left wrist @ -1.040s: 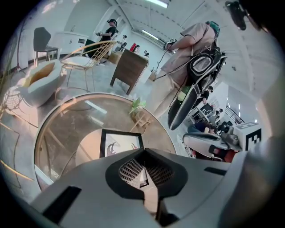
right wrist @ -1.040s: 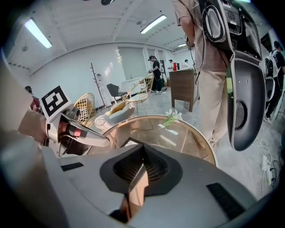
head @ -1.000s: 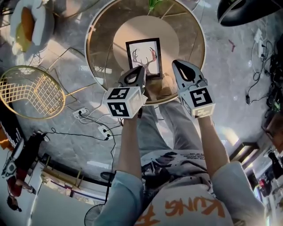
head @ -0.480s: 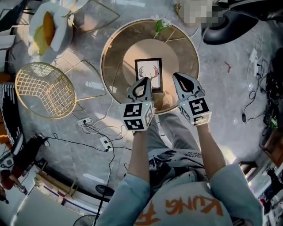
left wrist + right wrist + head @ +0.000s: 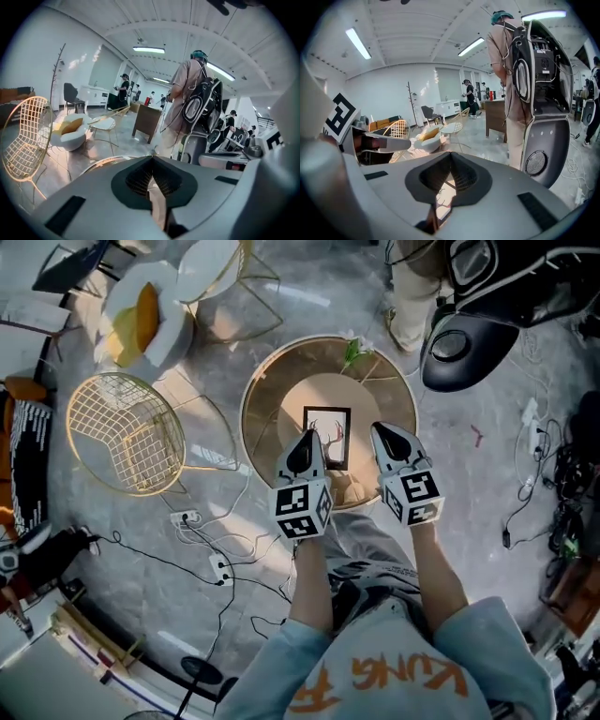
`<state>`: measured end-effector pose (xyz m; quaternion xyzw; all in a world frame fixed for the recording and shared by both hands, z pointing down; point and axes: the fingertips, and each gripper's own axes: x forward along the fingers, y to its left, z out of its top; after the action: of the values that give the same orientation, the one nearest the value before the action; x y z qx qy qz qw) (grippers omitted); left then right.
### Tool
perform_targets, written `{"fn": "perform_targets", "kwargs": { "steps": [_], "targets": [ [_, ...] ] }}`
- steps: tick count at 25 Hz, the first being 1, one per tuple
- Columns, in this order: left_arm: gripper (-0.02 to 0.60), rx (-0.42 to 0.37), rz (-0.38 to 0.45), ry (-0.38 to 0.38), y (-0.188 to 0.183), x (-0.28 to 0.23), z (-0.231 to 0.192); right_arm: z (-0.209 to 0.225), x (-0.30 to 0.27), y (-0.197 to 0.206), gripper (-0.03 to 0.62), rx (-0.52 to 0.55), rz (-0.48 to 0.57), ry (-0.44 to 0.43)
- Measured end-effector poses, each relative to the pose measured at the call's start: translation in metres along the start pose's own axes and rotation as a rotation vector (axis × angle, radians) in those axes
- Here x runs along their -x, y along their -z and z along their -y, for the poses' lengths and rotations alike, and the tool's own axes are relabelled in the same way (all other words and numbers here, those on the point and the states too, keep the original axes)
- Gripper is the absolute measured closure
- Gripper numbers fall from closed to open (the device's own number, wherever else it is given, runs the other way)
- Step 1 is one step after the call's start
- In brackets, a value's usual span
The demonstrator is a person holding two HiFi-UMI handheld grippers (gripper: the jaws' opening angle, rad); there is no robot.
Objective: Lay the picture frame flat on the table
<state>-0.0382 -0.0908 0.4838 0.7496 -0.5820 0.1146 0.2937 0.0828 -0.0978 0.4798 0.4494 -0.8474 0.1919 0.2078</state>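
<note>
1. Floor [image 5: 487, 465]: grey polished surface with loose cables running across it.
2. Bench [image 5: 258, 395]: round, with a gold rim and a tan centre disc. It stands directly ahead of the person who holds the grippers. A green sprig [image 5: 354, 352] lies at its far edge.
3. Black housing [image 5: 464, 343]: stands on the floor beyond the bench, to the right. A second person [image 5: 408, 287] stands just beside it.
4. Gold wire chair [image 5: 127, 432]: left of the bench, well apart from it. A white seat with a yellow cushion [image 5: 141, 320] stands beyond the chair.
5. Left gripper [image 5: 308, 434]: the fingers are fully closed, tip to tip, with nothing between them. The left gripper view shows the tips meeting [image 5: 152, 159] and the room beyond them.
6. Right gripper [image 5: 378, 427]: the fingers are likewise closed and empty, tips meeting [image 5: 451, 154]. Both grippers point forward and slightly down, side by side above the near edge of the bench.
7. Picture frame [image 5: 333, 427]: black border, antler print. It lies flat, face up, on the tan centre disc. Neither gripper holds it.
8. Power strip [image 5: 185, 517]: white, on the floor, near left of the bench.
</note>
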Motion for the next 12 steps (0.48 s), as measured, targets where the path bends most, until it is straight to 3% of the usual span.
{"fn": "perform_targets", "kwargs": {
  "steps": [6,12],
  "targets": [
    [0.561,0.016,0.092,-0.045,-0.046,0.02,-0.002,-0.006,0.012,-0.048,0.595,-0.007,0.066,0.0],
    [0.561,-0.055,0.228,-0.096,-0.099,0.044,0.004,-0.01,0.025,-0.089,0.595,0.059,0.144,-0.027]
  ]
}}
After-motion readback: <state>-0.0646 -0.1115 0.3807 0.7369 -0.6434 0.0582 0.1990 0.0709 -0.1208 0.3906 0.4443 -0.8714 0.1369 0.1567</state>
